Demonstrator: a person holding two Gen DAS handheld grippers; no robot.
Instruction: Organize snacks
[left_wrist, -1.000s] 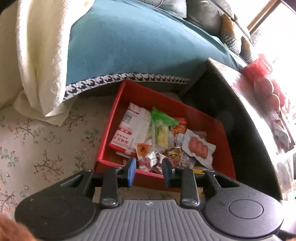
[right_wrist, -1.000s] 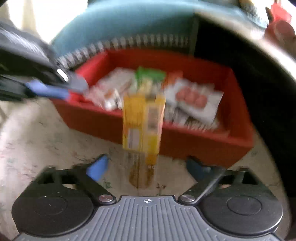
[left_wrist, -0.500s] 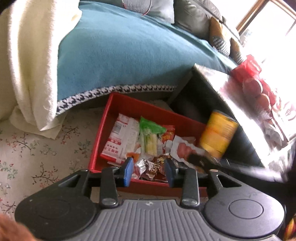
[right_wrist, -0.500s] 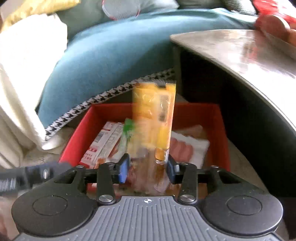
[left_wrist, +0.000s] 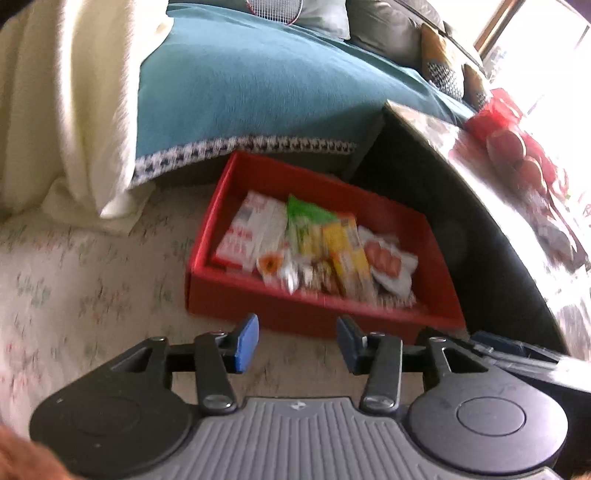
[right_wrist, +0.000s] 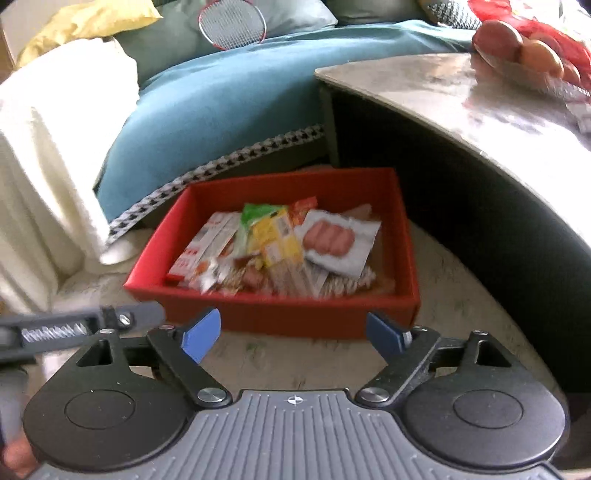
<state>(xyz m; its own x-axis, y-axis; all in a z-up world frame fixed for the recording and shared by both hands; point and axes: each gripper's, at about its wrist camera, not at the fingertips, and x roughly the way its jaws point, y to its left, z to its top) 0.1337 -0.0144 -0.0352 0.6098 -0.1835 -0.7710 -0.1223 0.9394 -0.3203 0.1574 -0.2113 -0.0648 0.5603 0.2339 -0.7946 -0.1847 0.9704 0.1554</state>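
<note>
Both grippers, left (left_wrist: 297, 341) and right (right_wrist: 293, 334), have just been opening, nothing between their jaws. The red box (right_wrist: 295, 317) sits at twelve o'clock, its right wall near the table's dark side (right_wrist: 480, 221); open carpet (left_wrist: 92, 280) lies at nine.

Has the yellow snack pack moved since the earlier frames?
Yes. The yellow snack pack has dropped from between the right gripper's jaws, which have just been opening, into the red box.

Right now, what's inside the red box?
The red box holds a loose pile of snack packets: a yellow pack on top, a white sausage packet beside it, a green packet and a red-and-white pack. Whatever lies beneath the pile is covered.
</note>
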